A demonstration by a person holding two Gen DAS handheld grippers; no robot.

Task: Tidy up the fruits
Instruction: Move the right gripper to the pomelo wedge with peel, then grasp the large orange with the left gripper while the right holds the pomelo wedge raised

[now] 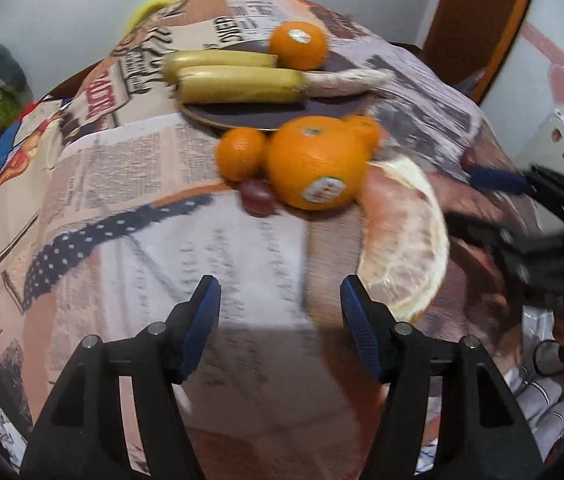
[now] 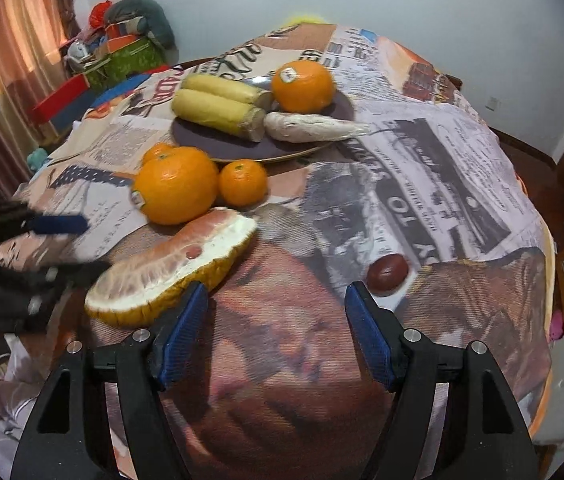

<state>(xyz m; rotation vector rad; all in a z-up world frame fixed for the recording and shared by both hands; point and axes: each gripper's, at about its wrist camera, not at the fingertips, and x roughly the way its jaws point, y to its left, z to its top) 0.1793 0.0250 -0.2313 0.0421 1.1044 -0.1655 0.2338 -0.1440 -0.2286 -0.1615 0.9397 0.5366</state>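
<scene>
Both the left gripper (image 1: 280, 308) and the right gripper (image 2: 276, 308) hang open and empty above the tablecloth (image 2: 422, 184), probably to choose among loose fruits, since the pomelo slice (image 2: 170, 264) and big orange (image 2: 176, 190) lie outside the plate (image 2: 198, 140).

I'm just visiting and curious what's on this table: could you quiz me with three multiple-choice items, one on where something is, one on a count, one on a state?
1. Where do the bananas lie?
A. on the dark plate
B. on the floor
C. in a gripper

2. How many oranges sit on the plate?
A. none
B. one
C. three

3. How is the right gripper?
A. shut on an orange
B. shut on a grape
C. open, holding nothing

Answers: 1 A, both bananas rest on the plate beside a pale root. 2 B, only the stickered orange is there; the others lie on the cloth. 3 C, only cloth shows between its blue pads.
</scene>
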